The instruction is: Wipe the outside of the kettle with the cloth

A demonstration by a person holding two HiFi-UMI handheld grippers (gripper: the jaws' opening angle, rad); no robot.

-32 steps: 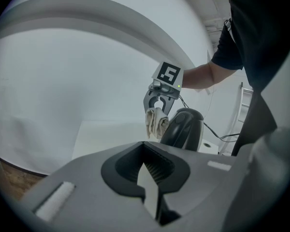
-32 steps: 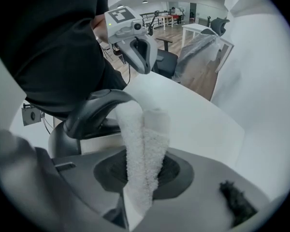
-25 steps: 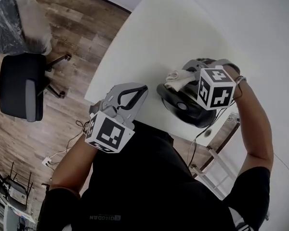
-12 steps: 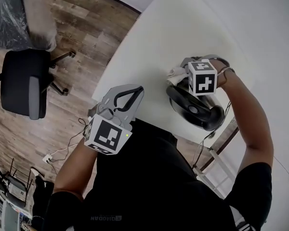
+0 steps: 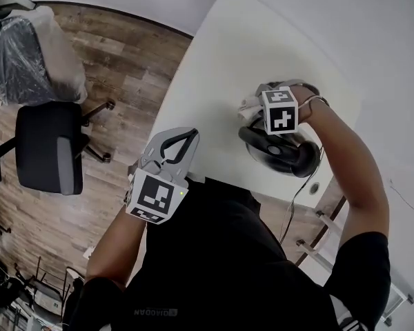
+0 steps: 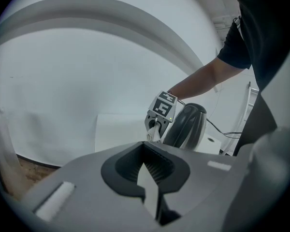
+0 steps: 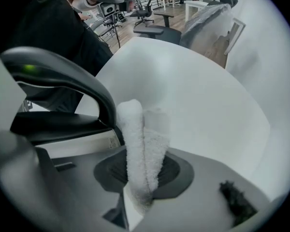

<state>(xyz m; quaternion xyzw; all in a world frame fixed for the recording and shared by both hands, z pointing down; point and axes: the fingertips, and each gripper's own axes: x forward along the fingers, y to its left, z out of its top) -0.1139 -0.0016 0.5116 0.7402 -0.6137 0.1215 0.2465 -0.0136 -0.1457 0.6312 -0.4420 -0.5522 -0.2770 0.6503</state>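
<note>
A black electric kettle [image 5: 281,152] stands near the white table's [image 5: 228,54] front edge. My right gripper [image 5: 254,109] is shut on a folded white cloth [image 5: 250,105], pressed against the kettle's far upper side. In the right gripper view the cloth [image 7: 142,139] stands up between the jaws of the right gripper [image 7: 140,178], with the kettle's handle [image 7: 67,76] curving just to its left. My left gripper [image 5: 190,136] hovers at the table edge, left of the kettle, shut and holding nothing. The left gripper view shows the left gripper [image 6: 146,177], the kettle [image 6: 186,124] and the cloth [image 6: 154,132] ahead.
A black office chair [image 5: 48,150] and a plastic-covered bundle [image 5: 27,54] stand on the wooden floor to the left. The kettle's cable [image 5: 290,209] hangs off the table's front edge. A white frame [image 5: 321,236] stands below on the right.
The right gripper has slid the cloth across the kettle's top toward its far left side. The left gripper has stayed put, still shut.
</note>
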